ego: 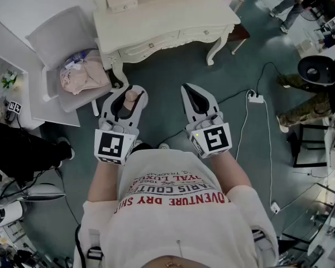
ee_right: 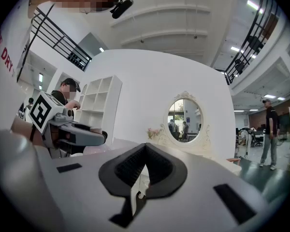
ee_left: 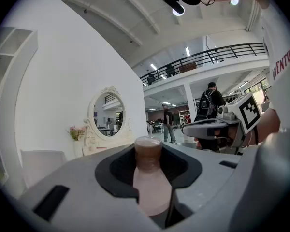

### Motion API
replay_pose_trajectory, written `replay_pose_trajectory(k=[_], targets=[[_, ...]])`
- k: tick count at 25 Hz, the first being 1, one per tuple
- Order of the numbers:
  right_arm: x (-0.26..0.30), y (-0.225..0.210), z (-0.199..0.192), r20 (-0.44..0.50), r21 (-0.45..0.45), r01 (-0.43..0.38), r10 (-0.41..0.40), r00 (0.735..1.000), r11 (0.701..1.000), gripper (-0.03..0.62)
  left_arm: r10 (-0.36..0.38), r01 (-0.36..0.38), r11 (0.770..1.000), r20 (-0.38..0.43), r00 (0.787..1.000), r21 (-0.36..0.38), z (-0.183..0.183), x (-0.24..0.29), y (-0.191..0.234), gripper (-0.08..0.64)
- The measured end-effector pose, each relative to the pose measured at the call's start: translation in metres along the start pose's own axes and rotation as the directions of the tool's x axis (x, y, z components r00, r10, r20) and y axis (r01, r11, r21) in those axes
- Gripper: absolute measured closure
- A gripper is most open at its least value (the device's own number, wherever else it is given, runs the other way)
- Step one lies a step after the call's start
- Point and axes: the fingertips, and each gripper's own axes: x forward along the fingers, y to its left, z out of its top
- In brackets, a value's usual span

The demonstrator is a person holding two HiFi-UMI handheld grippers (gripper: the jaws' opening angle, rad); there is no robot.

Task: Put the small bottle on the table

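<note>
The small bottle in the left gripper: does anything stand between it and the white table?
Nothing visible does. The left gripper holds the small pink brown-capped bottle; only grey-green floor separates it from the white carved table. The white chair stands aside, to the left.

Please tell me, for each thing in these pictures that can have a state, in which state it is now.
Left gripper: shut on the small pale pink plastic bottle.
Small pale pink plastic bottle: gripped between the jaws, not yet on the table.
Right gripper: shut, nothing in it.
White carved wooden table: both front drawers closed.
</note>
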Motion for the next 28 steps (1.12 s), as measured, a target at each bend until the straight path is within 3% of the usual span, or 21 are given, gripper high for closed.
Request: replay_pose_trajectory(k=[20, 28], targets=[[-0.003, -0.014, -0.001, 0.024, 0.037, 0.0, -0.001, 1.0, 0.999, 0.594, 0.009, -0.009, 1.0, -0.005, 1.0, -0.004, -0.014, 0.008, -0.005, 0.42], [0.03, -0.025, -0.015, -0.009, 0.062, -0.023, 0.023, 1.0, 0.998, 0.594, 0.021, -0.022, 0.999, -0.026, 0.999, -0.026, -0.024, 0.032, 0.018, 0.42]])
